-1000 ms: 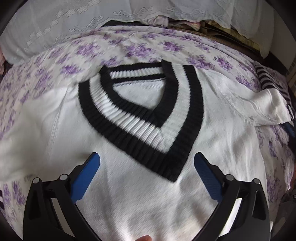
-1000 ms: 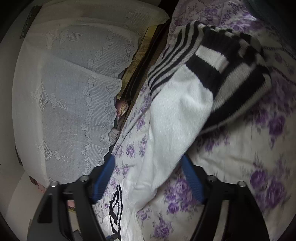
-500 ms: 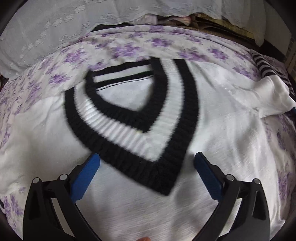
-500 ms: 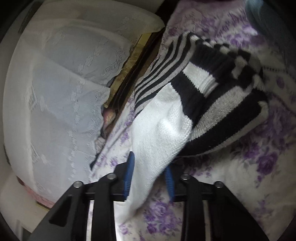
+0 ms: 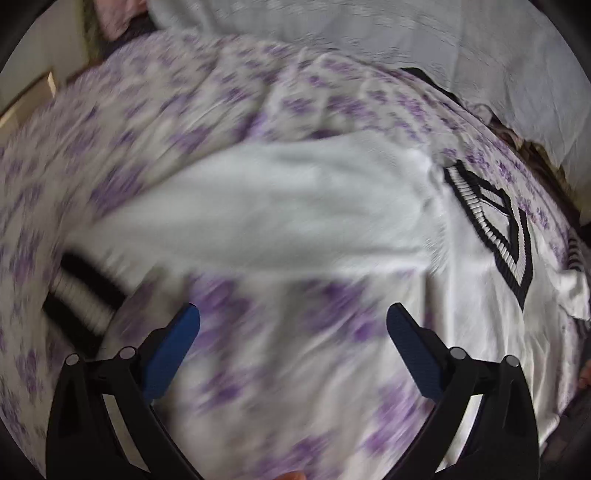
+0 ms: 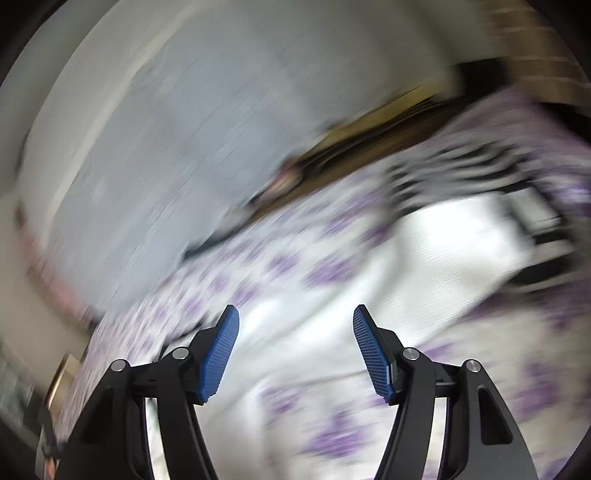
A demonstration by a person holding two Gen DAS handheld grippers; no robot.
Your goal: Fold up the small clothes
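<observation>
A white knit sweater (image 5: 461, 295) with a black-and-white striped V-neck (image 5: 495, 229) lies flat on a purple-flowered bedsheet (image 5: 258, 369). In the blurred left wrist view one sleeve (image 5: 277, 214) stretches left to a striped cuff (image 5: 81, 291). My left gripper (image 5: 291, 317) hangs open over bare sheet below that sleeve, holding nothing. In the blurred right wrist view the other sleeve (image 6: 443, 251) lies on the sheet with its striped cuff (image 6: 532, 221) at the right. My right gripper (image 6: 295, 317) is above it, jaws opening, nothing between them.
A white lace-covered pillow (image 5: 406, 33) lies along the head of the bed; it also fills the upper left of the right wrist view as the lace pillow (image 6: 166, 147). A dark gap with a wooden edge (image 6: 369, 133) runs between pillow and sheet.
My left gripper swept left from the V-neck to the left sleeve area. My right gripper closed on the right sleeve, then let it go and pulled away; the sleeve now lies on the sheet.
</observation>
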